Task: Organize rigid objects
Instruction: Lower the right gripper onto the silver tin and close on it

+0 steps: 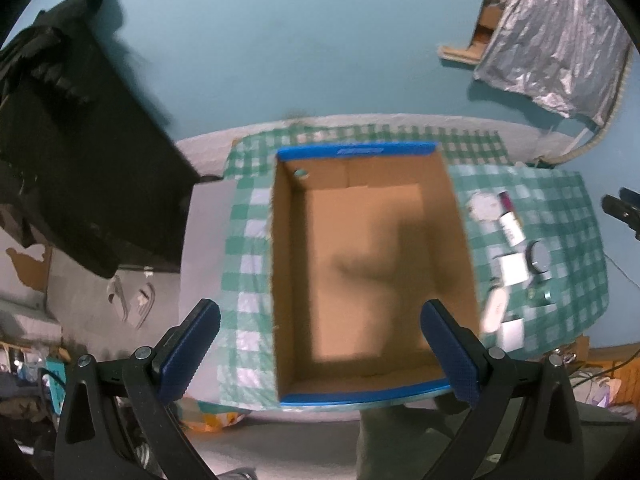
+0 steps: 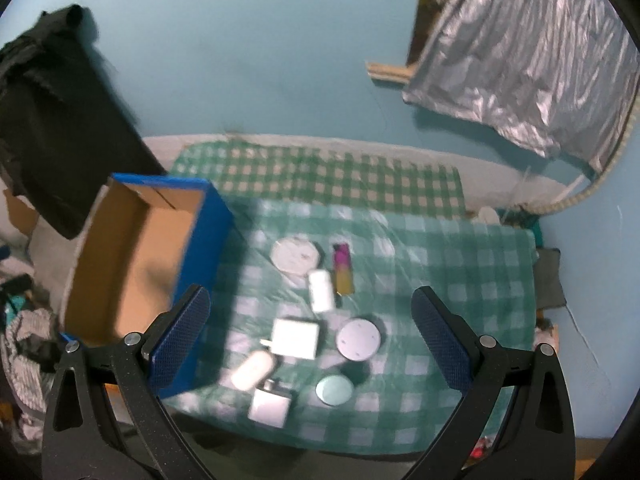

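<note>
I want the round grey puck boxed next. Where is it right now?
In the right wrist view the grey puck lies on the checked cloth, right of the white square adapter and above the teal lid.

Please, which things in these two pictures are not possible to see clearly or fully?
- Left wrist view: the small items right of the cardboard box are smeared by motion blur; their kinds are unclear.
- Left wrist view: the right claw is cut off by the image edge.
- Right wrist view: print on the white bottle and the purple-yellow tube is too blurred to read.
- Right wrist view: the box's near corner is hidden behind the claw's blue pad.
</note>
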`<state>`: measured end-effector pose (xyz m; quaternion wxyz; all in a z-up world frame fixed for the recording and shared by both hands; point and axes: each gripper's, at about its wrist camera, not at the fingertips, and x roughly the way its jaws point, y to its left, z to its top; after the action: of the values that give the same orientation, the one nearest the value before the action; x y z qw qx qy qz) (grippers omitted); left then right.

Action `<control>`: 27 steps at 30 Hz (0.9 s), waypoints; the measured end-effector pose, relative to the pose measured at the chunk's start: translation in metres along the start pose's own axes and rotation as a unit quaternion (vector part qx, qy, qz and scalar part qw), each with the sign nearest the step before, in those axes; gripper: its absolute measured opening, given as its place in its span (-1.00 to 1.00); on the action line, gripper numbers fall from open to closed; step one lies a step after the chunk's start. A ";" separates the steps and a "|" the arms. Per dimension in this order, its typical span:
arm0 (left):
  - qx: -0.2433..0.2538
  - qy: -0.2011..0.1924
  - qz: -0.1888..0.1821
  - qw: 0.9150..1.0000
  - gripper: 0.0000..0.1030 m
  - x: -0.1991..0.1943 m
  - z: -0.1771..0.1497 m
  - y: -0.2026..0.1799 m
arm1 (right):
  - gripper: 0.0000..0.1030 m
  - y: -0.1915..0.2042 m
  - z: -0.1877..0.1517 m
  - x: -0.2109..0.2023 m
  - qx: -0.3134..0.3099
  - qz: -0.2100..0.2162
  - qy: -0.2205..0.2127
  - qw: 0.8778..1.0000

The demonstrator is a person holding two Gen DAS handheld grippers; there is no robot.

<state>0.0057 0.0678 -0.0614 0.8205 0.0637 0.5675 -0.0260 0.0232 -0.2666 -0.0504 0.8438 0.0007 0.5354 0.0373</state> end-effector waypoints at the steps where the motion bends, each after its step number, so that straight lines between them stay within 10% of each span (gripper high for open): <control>1: -0.002 0.003 0.001 1.000 0.97 0.005 -0.002 0.005 | 0.95 -0.004 -0.004 0.007 0.004 -0.002 0.006 1.000; 27: 0.010 0.106 0.001 0.994 0.68 0.123 -0.041 0.043 | 0.76 -0.041 -0.105 0.132 0.026 -0.017 0.132 0.991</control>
<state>0.0159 0.1193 -0.1871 0.7552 0.0747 0.6508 -0.0239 -0.0130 -0.3030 -0.2159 0.7659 0.0085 0.6429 0.0093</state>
